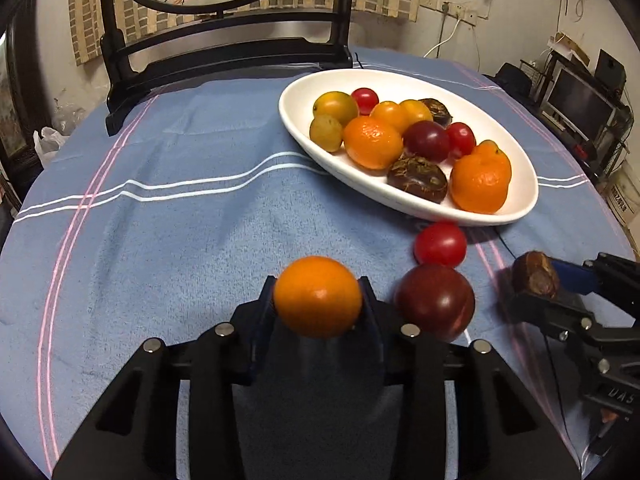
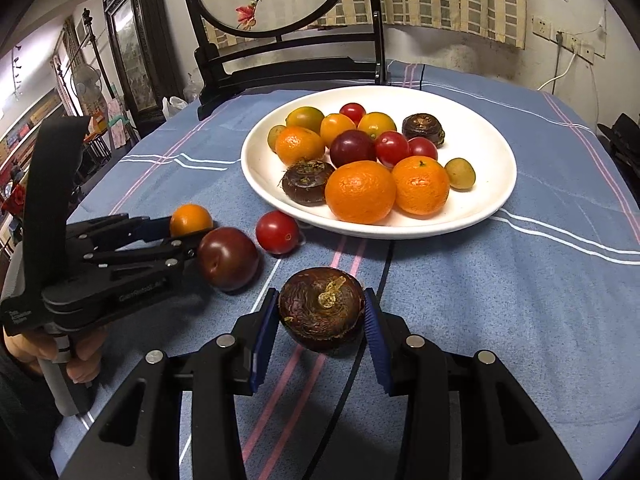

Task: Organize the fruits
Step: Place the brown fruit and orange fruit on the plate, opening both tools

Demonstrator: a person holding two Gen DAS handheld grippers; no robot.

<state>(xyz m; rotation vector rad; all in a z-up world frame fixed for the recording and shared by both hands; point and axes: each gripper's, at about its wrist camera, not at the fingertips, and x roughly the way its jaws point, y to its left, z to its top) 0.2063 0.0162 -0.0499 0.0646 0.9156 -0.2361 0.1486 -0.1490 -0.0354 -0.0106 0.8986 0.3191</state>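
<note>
My left gripper (image 1: pixel 318 282) is shut on a small orange fruit (image 1: pixel 318 296) just above the blue cloth. It also shows from the side in the right wrist view, with the orange fruit (image 2: pixel 191 220) at its tips. My right gripper (image 2: pixel 321 294) is shut on a brown water chestnut (image 2: pixel 322 314), seen at the right edge of the left wrist view as the chestnut (image 1: pixel 535 274). A dark plum (image 1: pixel 435 302) and a red cherry tomato (image 1: pixel 440 243) lie loose on the cloth between the grippers. Behind them a white plate (image 1: pixel 304 92) holds several mixed fruits.
A blue striped cloth (image 1: pixel 180 208) covers the round table. A black wooden stand (image 1: pixel 224 52) with a round painted screen stands at the far edge. A black cable (image 2: pixel 384 276) runs from under the plate. A person's hand (image 2: pixel 80 356) grips the left gripper's handle.
</note>
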